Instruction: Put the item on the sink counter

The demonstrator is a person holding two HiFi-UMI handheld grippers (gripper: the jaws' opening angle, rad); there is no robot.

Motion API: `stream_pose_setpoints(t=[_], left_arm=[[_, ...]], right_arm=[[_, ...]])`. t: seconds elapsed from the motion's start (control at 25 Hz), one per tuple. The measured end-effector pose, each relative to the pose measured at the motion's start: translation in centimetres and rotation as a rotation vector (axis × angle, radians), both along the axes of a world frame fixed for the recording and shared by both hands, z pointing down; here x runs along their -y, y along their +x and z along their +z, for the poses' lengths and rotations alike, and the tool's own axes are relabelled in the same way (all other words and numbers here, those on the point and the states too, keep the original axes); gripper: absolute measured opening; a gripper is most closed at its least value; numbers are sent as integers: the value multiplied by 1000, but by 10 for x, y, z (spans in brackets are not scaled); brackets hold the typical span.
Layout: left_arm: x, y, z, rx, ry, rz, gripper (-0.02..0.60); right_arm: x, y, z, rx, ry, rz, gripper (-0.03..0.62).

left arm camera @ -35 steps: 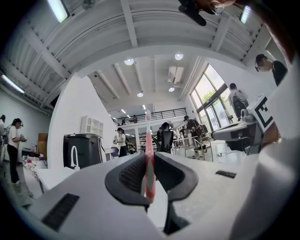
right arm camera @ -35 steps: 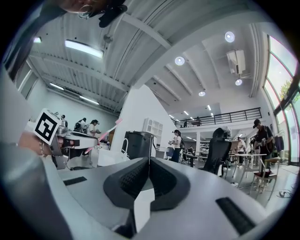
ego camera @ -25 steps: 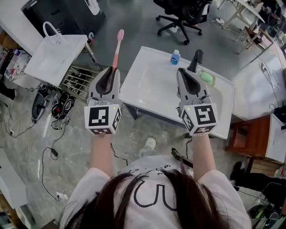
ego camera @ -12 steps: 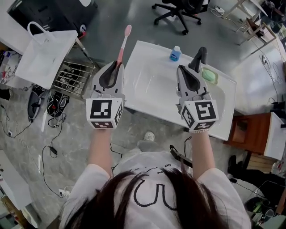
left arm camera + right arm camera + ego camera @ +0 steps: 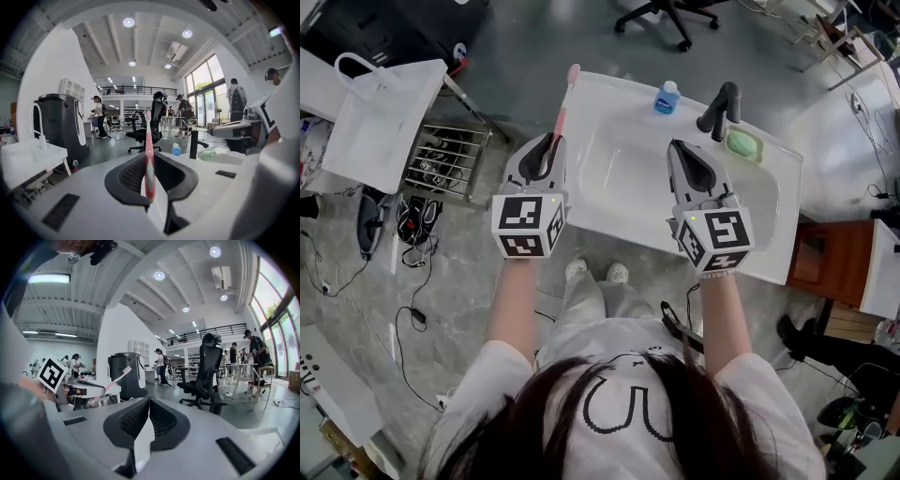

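left gripper [image 5: 549, 142] pinches pink toothbrush [image 5: 563, 108], head at 12 o'clock | right gripper [image 5: 679, 147] closed, empty | both came down nearer sink counter [image 5: 619, 220] | put-down looks close

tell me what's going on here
A person holds a gripper in each hand above a white sink. The left gripper is shut on a pink toothbrush, whose head points over the sink's left rim. The right gripper is shut and empty over the basin. The toothbrush is not yet set down.

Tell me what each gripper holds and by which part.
Left gripper: pink toothbrush, clamped by the handle's lower end, bristle head pointing away. Right gripper: shut, nothing held.
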State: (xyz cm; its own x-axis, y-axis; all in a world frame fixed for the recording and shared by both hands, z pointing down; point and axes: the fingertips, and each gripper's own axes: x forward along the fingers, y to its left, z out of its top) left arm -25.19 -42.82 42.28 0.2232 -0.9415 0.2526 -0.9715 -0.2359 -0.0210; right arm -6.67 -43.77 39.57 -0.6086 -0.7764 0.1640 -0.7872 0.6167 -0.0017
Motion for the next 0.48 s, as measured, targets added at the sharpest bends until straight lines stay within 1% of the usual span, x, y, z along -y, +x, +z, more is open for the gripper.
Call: stream_pose_setpoints(t=[0.24,0.48], left_arm=[[16,-8,35,-26,-118,-3,63],[25,-13,82,-49,-314,19,63]], right_arm=[[8,-3,19,8,-49,41,29],[13,-6,32,44,-118,92,29]])
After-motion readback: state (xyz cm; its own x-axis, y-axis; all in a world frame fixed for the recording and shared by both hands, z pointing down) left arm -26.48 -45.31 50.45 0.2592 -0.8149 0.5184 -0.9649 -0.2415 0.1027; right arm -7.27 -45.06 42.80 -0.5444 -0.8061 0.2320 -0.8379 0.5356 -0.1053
